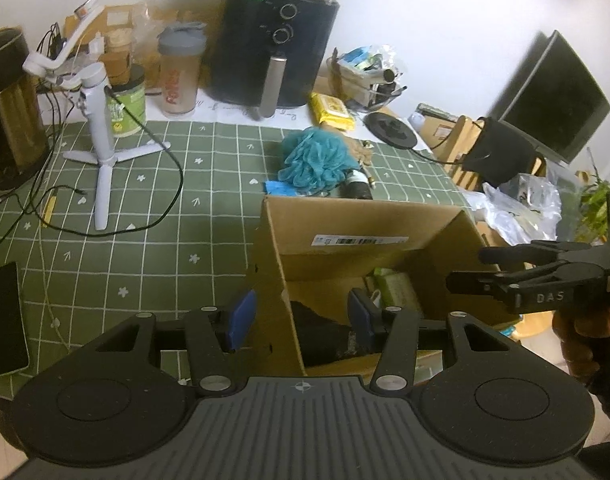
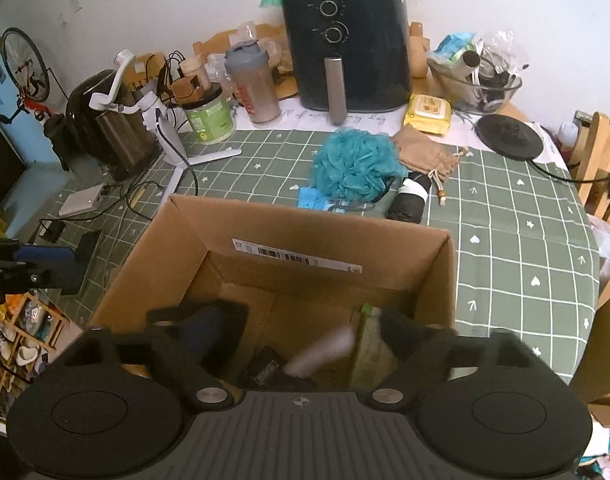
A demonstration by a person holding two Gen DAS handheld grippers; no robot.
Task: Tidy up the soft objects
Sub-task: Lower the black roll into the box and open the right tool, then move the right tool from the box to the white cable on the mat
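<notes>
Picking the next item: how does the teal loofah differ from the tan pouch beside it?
The loofah is teal, ruffled mesh bunched into a puffy ball; the pouch is tan, plain cloth lying flat. The loofah looks bulkier and taller than the pouch. The pouch has a beaded drawstring; the loofah has a thin loop cord. Both sit on the green tablecloth behind the box, not yet packed.
</notes>
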